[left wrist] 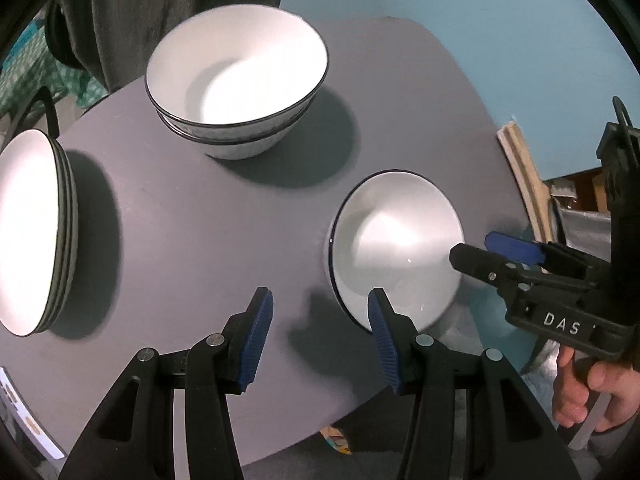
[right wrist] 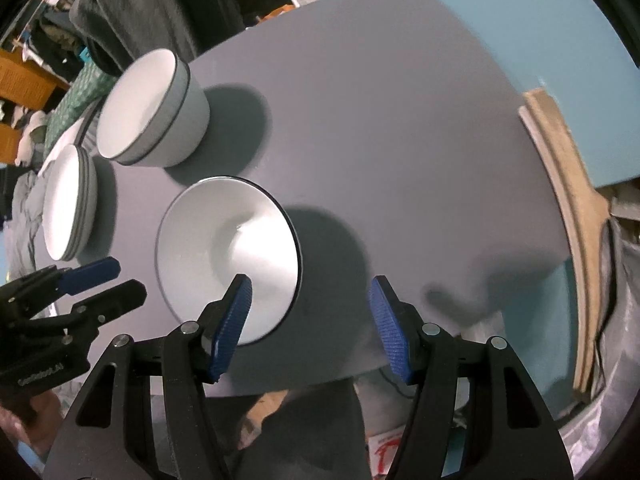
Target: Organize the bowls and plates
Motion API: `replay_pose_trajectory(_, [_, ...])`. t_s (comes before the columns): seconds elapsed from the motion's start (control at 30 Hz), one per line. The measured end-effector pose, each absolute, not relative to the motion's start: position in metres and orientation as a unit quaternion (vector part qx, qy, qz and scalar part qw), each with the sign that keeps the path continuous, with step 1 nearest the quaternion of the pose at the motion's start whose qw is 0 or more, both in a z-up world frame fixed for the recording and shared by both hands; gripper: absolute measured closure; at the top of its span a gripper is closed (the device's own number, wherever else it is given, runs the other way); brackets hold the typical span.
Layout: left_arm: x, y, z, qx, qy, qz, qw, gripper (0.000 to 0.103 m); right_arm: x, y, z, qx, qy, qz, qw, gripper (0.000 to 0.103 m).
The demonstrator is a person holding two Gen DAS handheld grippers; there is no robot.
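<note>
A single white bowl with a dark rim point(left wrist: 396, 244) point(right wrist: 228, 256) sits near the front of the grey round table point(left wrist: 208, 240) point(right wrist: 400, 140). Two nested white bowls point(left wrist: 236, 80) point(right wrist: 154, 110) stand behind it. A stack of white plates point(left wrist: 30, 232) point(right wrist: 70, 208) lies at the left. My left gripper point(left wrist: 320, 340) is open and empty just left of the single bowl; it also shows in the right wrist view point(right wrist: 114, 280). My right gripper point(right wrist: 310, 328) is open and empty; its left finger overlaps the bowl's near rim. It also shows in the left wrist view point(left wrist: 476, 248) beside the bowl's right rim.
A blue wall point(left wrist: 440, 0) is behind the table. A beige curved trim point(right wrist: 568, 200) runs along the right. Dark clothing point(left wrist: 140, 8) hangs at the back left. Clutter lies on the floor under the table's front edge point(right wrist: 384, 452).
</note>
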State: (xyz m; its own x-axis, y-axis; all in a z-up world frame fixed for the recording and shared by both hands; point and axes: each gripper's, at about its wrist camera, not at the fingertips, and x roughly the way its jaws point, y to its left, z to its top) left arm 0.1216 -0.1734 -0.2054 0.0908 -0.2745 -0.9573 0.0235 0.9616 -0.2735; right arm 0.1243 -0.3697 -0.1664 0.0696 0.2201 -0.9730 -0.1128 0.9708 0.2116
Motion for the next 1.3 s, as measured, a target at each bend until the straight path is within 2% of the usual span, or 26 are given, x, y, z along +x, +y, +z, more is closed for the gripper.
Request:
replay_pose_trajectory(0.5, [0.136,-0.187,-0.246,-0.113,0.684,-0.072,0.717,0.053,0.142,-0.376,-0.195,0.039,0.683,0.138,0.716,0.042])
replay_pose_trajectory(0.6, [0.138,-0.186,-0.248,-0.119,0.683,-0.068,0.718,0.053,0.142,-0.376,-0.198,0.040,0.688,0.141,0.710,0.053])
replay_pose_trajectory(0.7, [0.141,-0.184,-0.251,-0.123,0.685,-0.069,0.715,0.053,0.142,-0.378,-0.199,0.045,0.692,0.150,0.705,0.056])
replay_pose_trajectory(0.73, [0.142,-0.185,-0.252,-0.124,0.685,-0.070,0.714,0.054,0.142,-0.379,-0.200,0.047,0.693,0.152,0.703,0.062])
replay_pose_trajectory(0.77, [0.143,-0.185,-0.253,-0.124,0.686,-0.071,0.714,0.060,0.142,-0.380,-0.200,0.048,0.694,0.153,0.702,0.066])
replay_pose_trajectory(0.93, [0.146,-0.187,-0.260,-0.140,0.695,-0.076,0.701,0.076,0.148,-0.381,-0.200,0.061,0.699,0.162,0.694,0.082])
replay_pose_trajectory(1.03, [0.146,-0.191,-0.264,-0.136,0.701,-0.080,0.695,0.082,0.150,-0.383,-0.201,0.060,0.703,0.161,0.690,0.088])
replay_pose_trajectory(1.13, [0.146,-0.196,-0.267,-0.119,0.709,-0.078,0.690,0.083,0.151,-0.384,-0.199,0.056,0.704,0.160,0.690,0.091])
replay_pose_trajectory(1.3, [0.146,-0.200,-0.267,-0.126,0.709,-0.081,0.689,0.091,0.153,-0.386,-0.201,0.046,0.712,0.157,0.683,0.093])
